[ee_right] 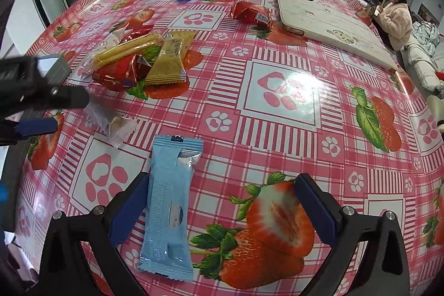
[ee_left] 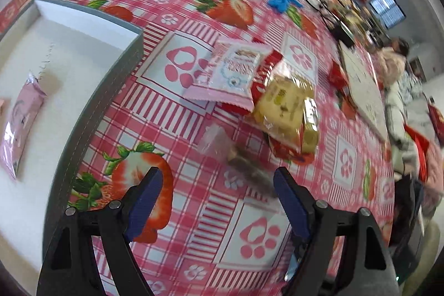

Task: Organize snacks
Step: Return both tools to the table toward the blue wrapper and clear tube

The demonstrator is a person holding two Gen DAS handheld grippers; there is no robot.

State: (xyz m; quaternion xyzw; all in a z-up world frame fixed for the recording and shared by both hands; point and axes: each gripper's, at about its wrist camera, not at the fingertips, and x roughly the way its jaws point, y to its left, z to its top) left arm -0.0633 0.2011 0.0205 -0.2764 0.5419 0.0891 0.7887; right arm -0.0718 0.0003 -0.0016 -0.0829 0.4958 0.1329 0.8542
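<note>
On the desk with the pink strawberry-print cloth, snacks still mostly loose.

Left gripper has its fingers wide and empty over a small clear-wrapped snack, blurry in that view, just beside the grey-walled white box, which holds one pink packet. Right gripper is also spread wide, holding nothing, with the long light-blue foil packet lying flat against its left finger rather than centred. My guess: closing from there could just shove the slick packet sideways. The mixed pile of red and yellow wrappers sits toward the desk's far left edge, and could scatter if bumped.
</note>
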